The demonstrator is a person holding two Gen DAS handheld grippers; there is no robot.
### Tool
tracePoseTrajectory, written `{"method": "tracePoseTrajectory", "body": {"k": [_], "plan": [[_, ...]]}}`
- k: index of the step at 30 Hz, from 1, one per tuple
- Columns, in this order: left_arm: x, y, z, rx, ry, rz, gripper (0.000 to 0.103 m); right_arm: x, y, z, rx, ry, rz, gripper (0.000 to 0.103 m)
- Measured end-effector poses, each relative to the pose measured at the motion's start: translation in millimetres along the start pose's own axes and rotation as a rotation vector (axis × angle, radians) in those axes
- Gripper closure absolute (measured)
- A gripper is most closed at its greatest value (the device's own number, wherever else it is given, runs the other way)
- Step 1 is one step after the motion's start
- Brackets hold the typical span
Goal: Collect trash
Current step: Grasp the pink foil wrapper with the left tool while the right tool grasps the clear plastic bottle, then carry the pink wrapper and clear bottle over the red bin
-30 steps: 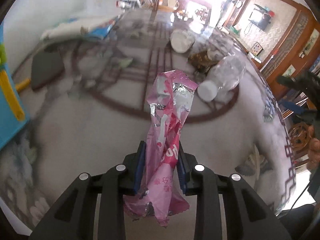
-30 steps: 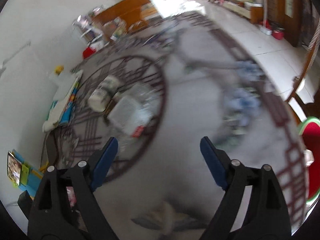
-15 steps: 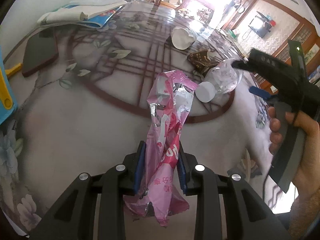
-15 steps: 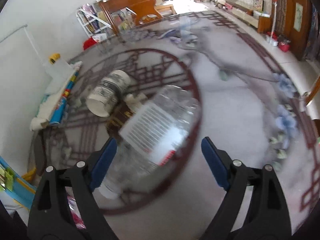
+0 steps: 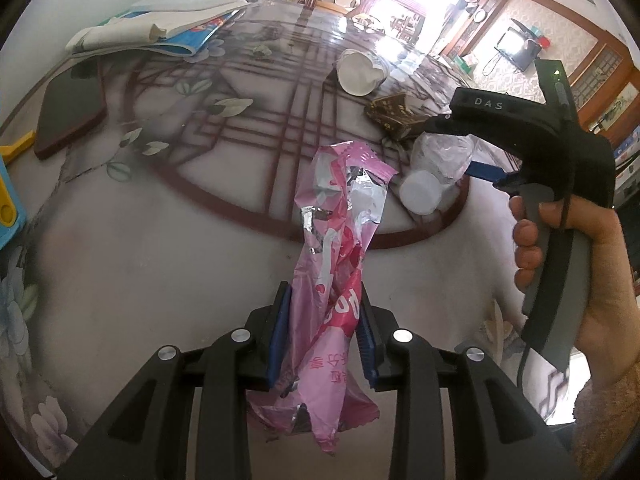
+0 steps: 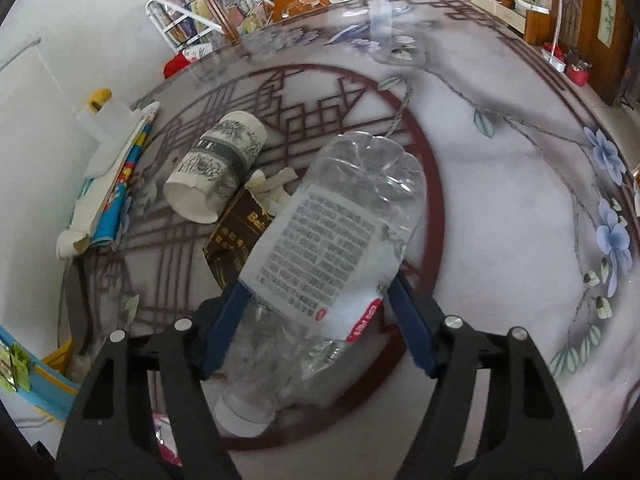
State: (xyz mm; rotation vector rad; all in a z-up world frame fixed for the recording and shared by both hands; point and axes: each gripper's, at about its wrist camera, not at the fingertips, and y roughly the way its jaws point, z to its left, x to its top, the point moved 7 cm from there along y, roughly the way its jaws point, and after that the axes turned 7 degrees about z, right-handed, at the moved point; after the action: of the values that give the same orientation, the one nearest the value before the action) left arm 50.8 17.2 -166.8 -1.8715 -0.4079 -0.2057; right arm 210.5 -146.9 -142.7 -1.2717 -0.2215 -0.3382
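Observation:
My left gripper (image 5: 323, 312) is shut on a crumpled pink foil wrapper (image 5: 340, 248) and holds it above the patterned table. My right gripper (image 6: 318, 284) has closed around a clear plastic bottle (image 6: 340, 240) with a white label; its blue pads touch both sides of the bottle, which lies on the table. In the left wrist view the bottle's white cap (image 5: 420, 197) shows beside the right gripper (image 5: 486, 172). A paper cup (image 6: 218, 168) lies on its side and a brown wrapper (image 6: 236, 236) lies next to the bottle.
Folded papers and a booklet (image 5: 160, 32) lie at the table's far left. A dark flat pad (image 5: 70, 112) and a blue and yellow toy (image 5: 8, 196) sit at the left edge. The cup (image 5: 360, 74) and brown wrapper (image 5: 394, 114) lie beyond the bottle.
My right gripper has moved down to the bottle and its jaws have narrowed from wide open onto the bottle's sides. My left gripper still holds the pink wrapper.

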Motion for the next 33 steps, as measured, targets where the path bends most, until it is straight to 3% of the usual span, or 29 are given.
{"method": "tracePoseTrajectory", "body": {"k": [10, 16, 21, 24, 30, 33], "plan": [[0.6, -6.1, 7.6, 0.003, -0.036, -0.018, 0.072, -48.7, -12.7, 16.6, 0.034, -0.174, 0.156, 0.034], [0.8, -10.4, 10.1, 0.001, -0.054, -0.034, 0.067, -81.1, -27.0, 16.4, -0.095, -0.358, 0.180, 0.033], [1.7, -8.7, 9.7, 0.008, -0.055, -0.032, 0.066, -80.4, -33.5, 9.2, -0.242, -0.480, 0.112, 0.032], [2.7, -7.3, 9.6, 0.016, -0.051, -0.031, 0.065, -77.4, -33.1, 5.2, -0.218, -0.459, 0.122, 0.027], [3.0, -5.1, 10.0, 0.037, -0.042, -0.033, 0.064, -72.9, -31.0, -6.6, -0.085, -0.293, 0.164, 0.020], [5.2, -6.4, 9.5, 0.049, -0.038, -0.049, 0.055, -72.7, -28.6, -9.0, -0.055, -0.243, 0.175, 0.019]]}}
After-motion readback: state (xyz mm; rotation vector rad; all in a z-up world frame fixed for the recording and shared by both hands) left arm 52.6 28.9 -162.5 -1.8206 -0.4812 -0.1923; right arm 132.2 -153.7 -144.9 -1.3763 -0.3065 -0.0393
